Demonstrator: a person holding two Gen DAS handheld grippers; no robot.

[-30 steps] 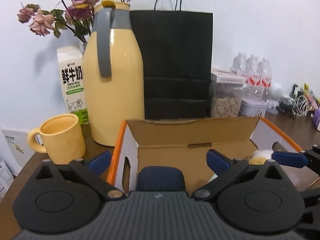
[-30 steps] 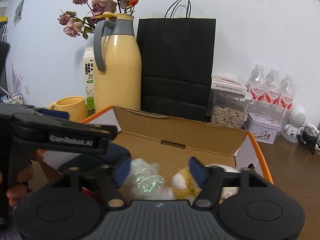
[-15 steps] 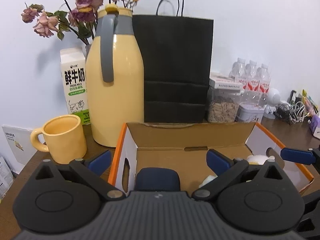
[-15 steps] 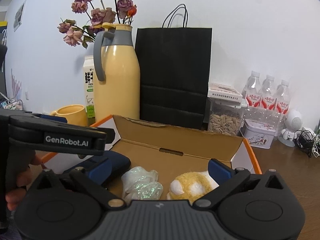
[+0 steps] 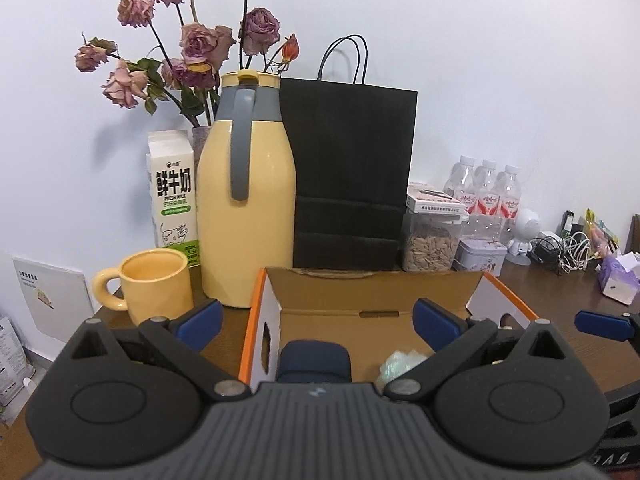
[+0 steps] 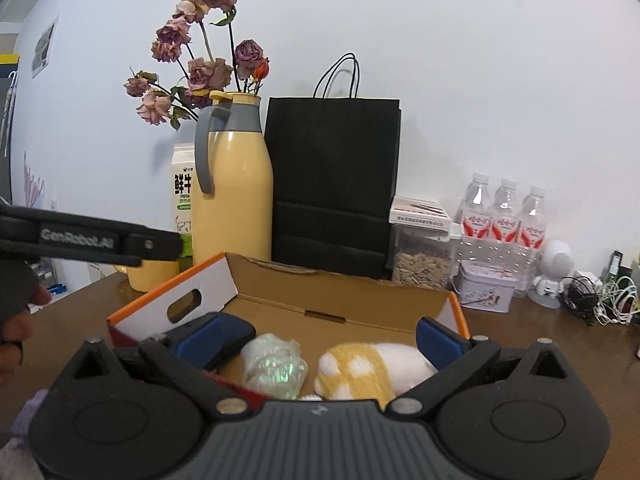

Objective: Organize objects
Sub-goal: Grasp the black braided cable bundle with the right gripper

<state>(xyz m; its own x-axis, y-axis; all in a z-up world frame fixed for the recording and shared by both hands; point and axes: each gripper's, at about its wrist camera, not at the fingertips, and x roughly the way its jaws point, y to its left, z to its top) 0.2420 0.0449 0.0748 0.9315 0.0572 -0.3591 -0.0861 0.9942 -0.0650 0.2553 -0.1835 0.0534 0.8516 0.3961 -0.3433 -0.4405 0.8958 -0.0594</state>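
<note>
The left gripper (image 5: 316, 322) has a matte black body with a ribbed grey centre, 2 round black discs on either side, 2 silver pivot screws and blue pads (image 5: 200, 319) on black linkage arms. The right gripper (image 6: 319, 336) looks the same. Seen from the right wrist, the left unit's black bar reads "GenRobot.AI", with bare fingers (image 6: 14, 322) beneath it.

My matt black plastic frame sits before a rough cardboard box (image 6: 320, 300), a fuzzy plush toy (image 6: 372, 368), crinkled iridescent film (image 6: 274, 366), and the wood-grain table (image 6: 540, 340).
</note>
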